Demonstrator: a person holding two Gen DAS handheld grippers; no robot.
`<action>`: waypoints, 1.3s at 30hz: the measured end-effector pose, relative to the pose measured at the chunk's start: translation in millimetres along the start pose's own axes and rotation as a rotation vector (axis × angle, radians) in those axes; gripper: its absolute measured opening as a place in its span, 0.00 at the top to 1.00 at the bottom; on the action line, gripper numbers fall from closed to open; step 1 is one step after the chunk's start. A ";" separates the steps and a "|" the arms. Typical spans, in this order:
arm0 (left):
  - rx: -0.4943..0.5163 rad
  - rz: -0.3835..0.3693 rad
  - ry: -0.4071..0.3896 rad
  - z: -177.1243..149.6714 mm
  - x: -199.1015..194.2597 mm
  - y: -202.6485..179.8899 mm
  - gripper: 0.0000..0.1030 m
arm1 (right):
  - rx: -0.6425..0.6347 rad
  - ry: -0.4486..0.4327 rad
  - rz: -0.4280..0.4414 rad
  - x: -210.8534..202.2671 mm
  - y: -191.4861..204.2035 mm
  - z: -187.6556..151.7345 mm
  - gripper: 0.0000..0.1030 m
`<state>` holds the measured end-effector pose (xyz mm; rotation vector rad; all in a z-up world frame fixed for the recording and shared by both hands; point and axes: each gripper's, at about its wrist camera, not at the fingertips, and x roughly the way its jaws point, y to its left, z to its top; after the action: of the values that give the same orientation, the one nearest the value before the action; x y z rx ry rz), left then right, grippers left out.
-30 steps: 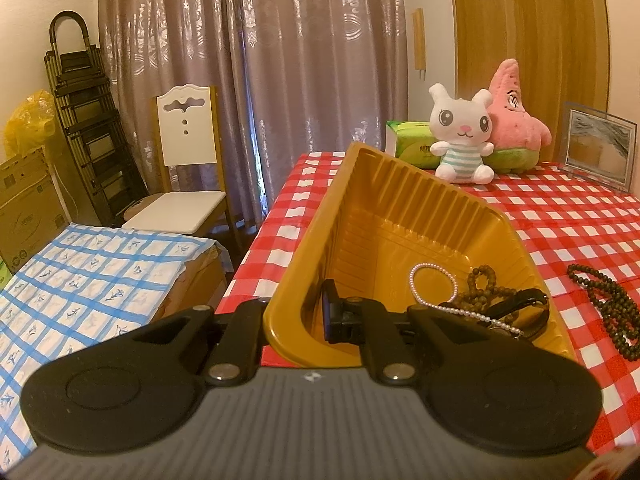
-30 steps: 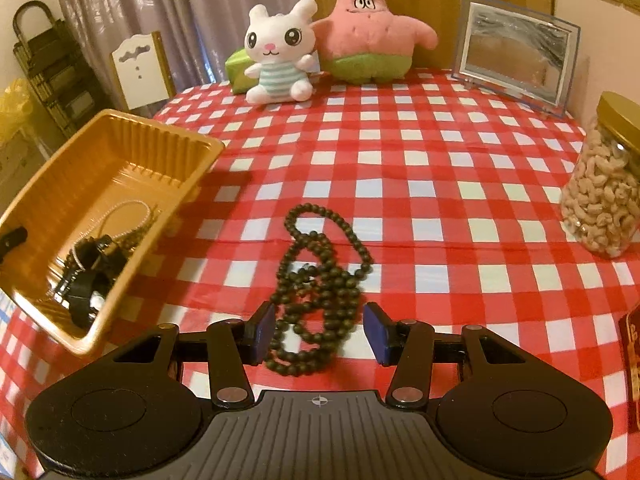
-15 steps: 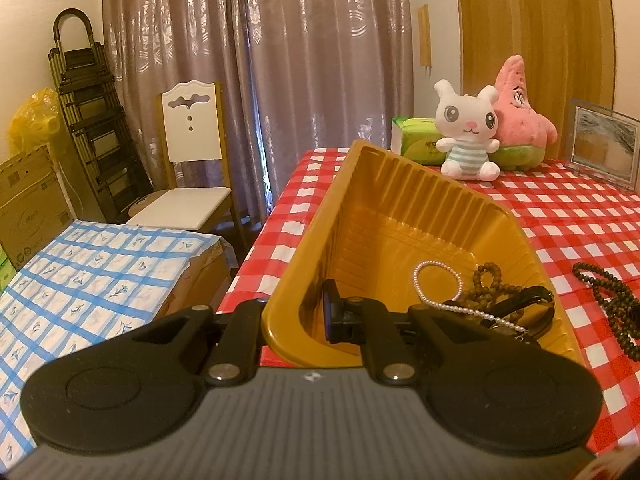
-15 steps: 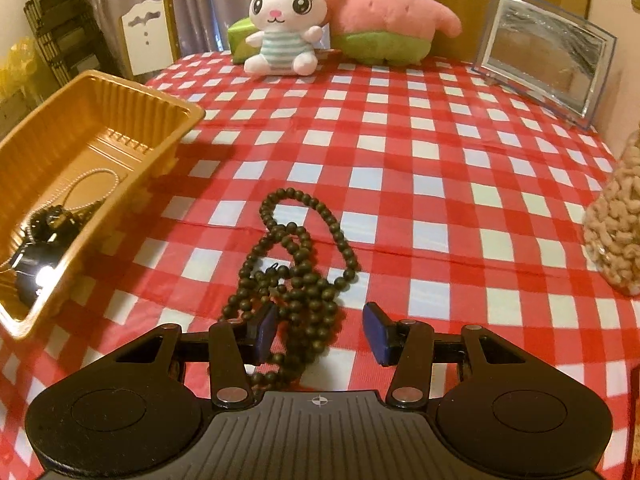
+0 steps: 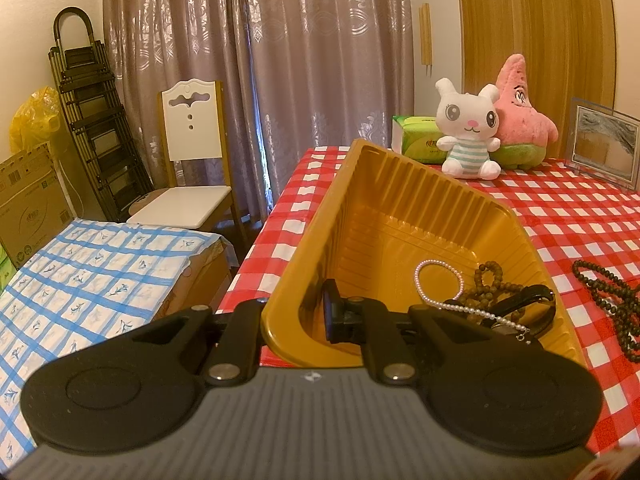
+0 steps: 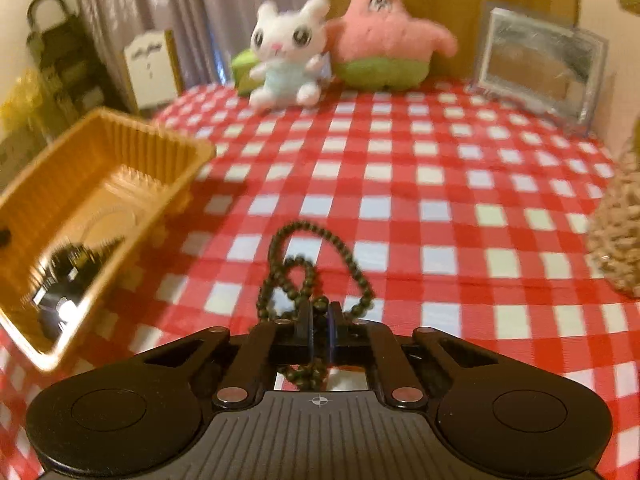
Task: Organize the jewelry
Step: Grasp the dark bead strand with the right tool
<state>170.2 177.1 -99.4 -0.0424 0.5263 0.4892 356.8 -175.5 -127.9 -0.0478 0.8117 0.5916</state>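
Note:
My left gripper is shut on the near wall of the yellow plastic tray, one finger inside and one outside, holding it tilted at the table's left edge. In the tray lie a pearl strand, a brown bead bracelet and a black watch. My right gripper is shut on the dark bead necklace, whose loops lie on the red checked cloth ahead of the fingers. The necklace also shows at the right in the left wrist view. The tray shows at the left in the right wrist view.
A white bunny plush, a pink starfish plush, a green tissue pack and a picture frame stand at the table's back. A nut jar is at the right. A chair stands beyond the left edge.
My right gripper has closed on the dark bead necklace; it was open around it before. The view is now blurred with motion. The left gripper still holds the tray.

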 end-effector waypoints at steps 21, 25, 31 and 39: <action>0.003 -0.006 0.005 -0.3 2.5 -4.4 0.89 | 0.060 -0.011 0.077 -37.7 13.2 -2.5 0.93; 0.001 -0.005 0.005 -0.3 2.6 -4.1 0.89 | 0.106 0.102 0.015 -9.9 10.3 -8.1 0.89; 0.001 -0.005 0.007 -0.2 3.5 -4.6 0.89 | 0.100 0.083 -0.017 -5.4 3.4 -13.0 0.30; 0.002 -0.005 0.007 -0.6 3.6 -4.9 0.89 | 0.144 0.112 -0.048 25.1 -4.3 -12.6 0.23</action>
<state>174.9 174.3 -102.1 -0.0434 0.5337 0.4837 364.0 -170.3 -154.9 0.0316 0.9581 0.4868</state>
